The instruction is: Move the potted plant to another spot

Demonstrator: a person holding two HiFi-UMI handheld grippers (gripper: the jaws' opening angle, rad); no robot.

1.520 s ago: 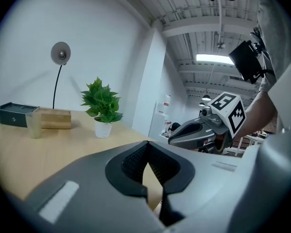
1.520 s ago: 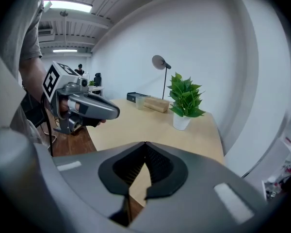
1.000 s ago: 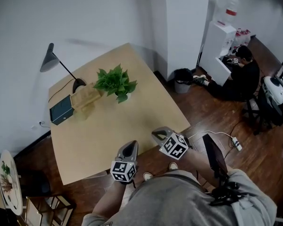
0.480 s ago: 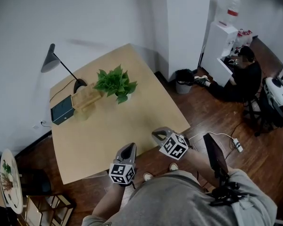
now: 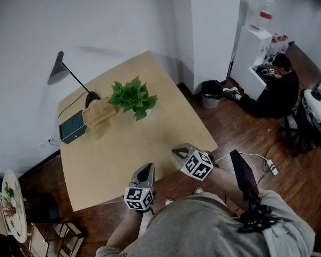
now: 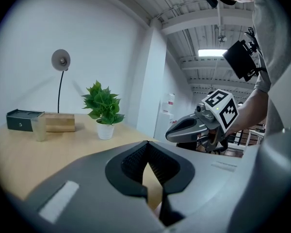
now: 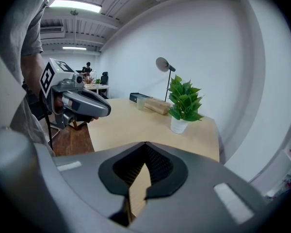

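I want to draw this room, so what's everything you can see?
table: 1, light wood, by the wall
plant: 1, green, white pot, on table
lamp: 1, grey, table's far corner
box: 1, dark, table's left edge
block: 1, tan wood, between box and plant
cup: 1, clear, beside block
bin: 1, black, on floor
dispenser: 1, white, far right
person: 1, black clothes, by dispenser
left gripper: 1, grey, shut, empty
right gripper: 1, grey, shut, empty

Green potted plant [image 5: 132, 96] in a white pot [image 6: 105, 130], tan table [image 5: 150, 143], dark teal box [image 5: 73, 126]
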